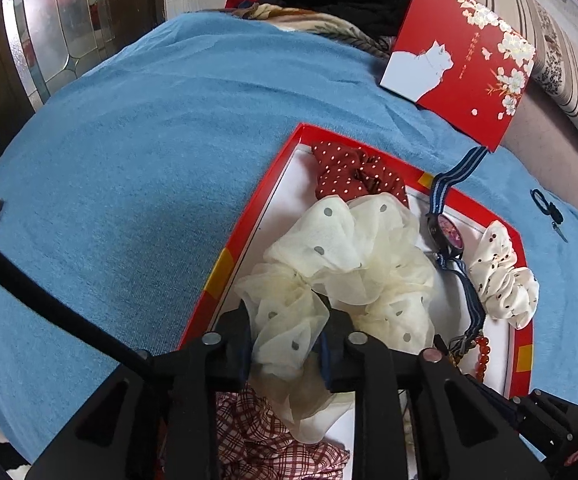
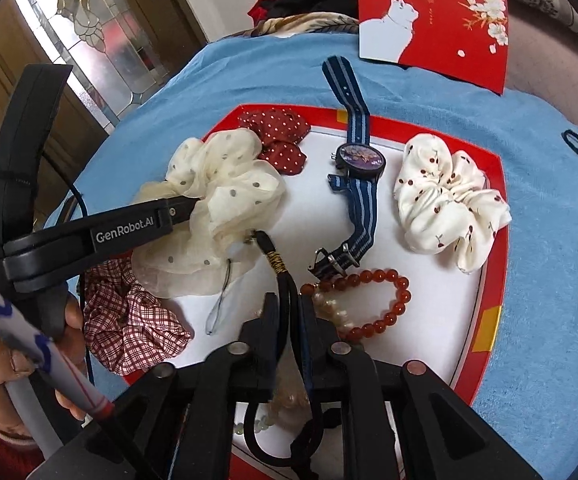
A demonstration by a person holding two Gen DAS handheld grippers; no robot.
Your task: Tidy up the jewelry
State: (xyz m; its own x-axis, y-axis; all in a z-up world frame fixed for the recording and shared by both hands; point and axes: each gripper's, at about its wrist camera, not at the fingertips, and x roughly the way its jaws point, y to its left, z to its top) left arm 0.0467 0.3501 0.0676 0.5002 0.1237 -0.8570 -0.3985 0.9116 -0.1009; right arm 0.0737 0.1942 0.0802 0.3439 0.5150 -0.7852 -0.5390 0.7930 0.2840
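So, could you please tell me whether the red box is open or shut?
Open: the red box shows its white floor, and its cat-print lid lies apart on the blue cloth.

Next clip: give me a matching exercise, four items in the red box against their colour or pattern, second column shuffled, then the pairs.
Items:
1. sheer scrunchie between the left gripper jaws
2. watch strap
3. bead bracelet
4. scrunchie at the box's right side

Descriptions:
A. white with small cherries
B. cream with grey dots
C. orange-red
D. navy with pale stripes

Pairs: 1-B, 2-D, 3-C, 4-A
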